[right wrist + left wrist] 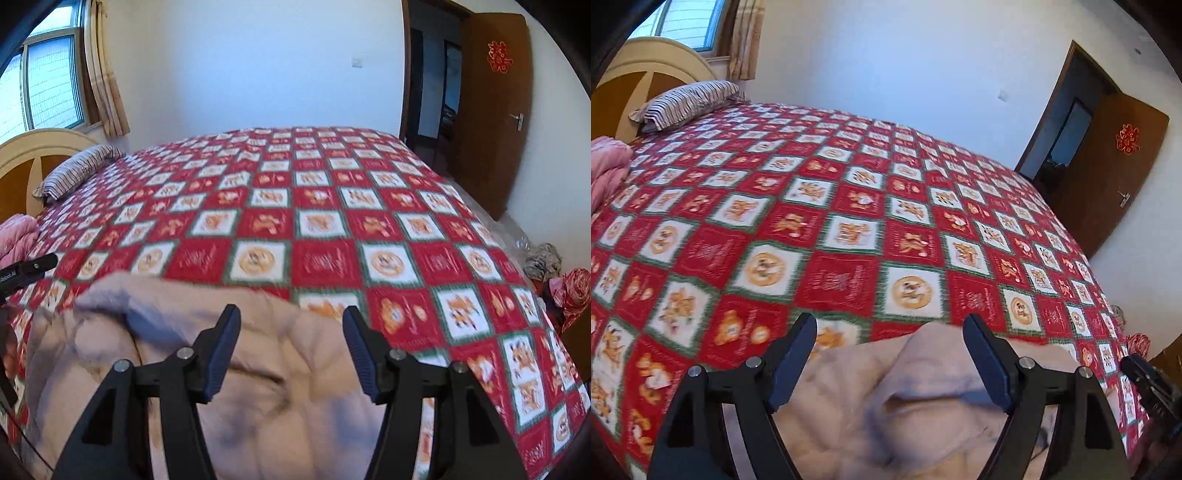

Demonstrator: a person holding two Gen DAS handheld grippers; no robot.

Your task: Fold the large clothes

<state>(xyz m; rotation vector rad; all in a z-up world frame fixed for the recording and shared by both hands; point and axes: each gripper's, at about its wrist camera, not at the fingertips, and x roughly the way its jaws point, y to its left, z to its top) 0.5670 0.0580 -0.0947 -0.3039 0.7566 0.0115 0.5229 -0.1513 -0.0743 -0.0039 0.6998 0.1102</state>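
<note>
A pale beige padded coat (886, 406) lies bunched on the near edge of the bed, its cloth folded over itself. My left gripper (890, 321) hangs above it with the jaws wide apart and nothing pinched between them. In the right wrist view the same coat (166, 332) spreads to the lower left. My right gripper (291, 310) is open above the coat's right part, its pads off the cloth. Each gripper shows at the edge of the other's view: the right gripper (1148, 384) and the left gripper (29, 269).
The bed carries a red, white and green checked cover (849, 221). A striped pillow (690, 103) and a pink quilt (605, 166) lie by the headboard at the left. An open brown door (495, 110) and bundles on the floor (569, 288) are at the right.
</note>
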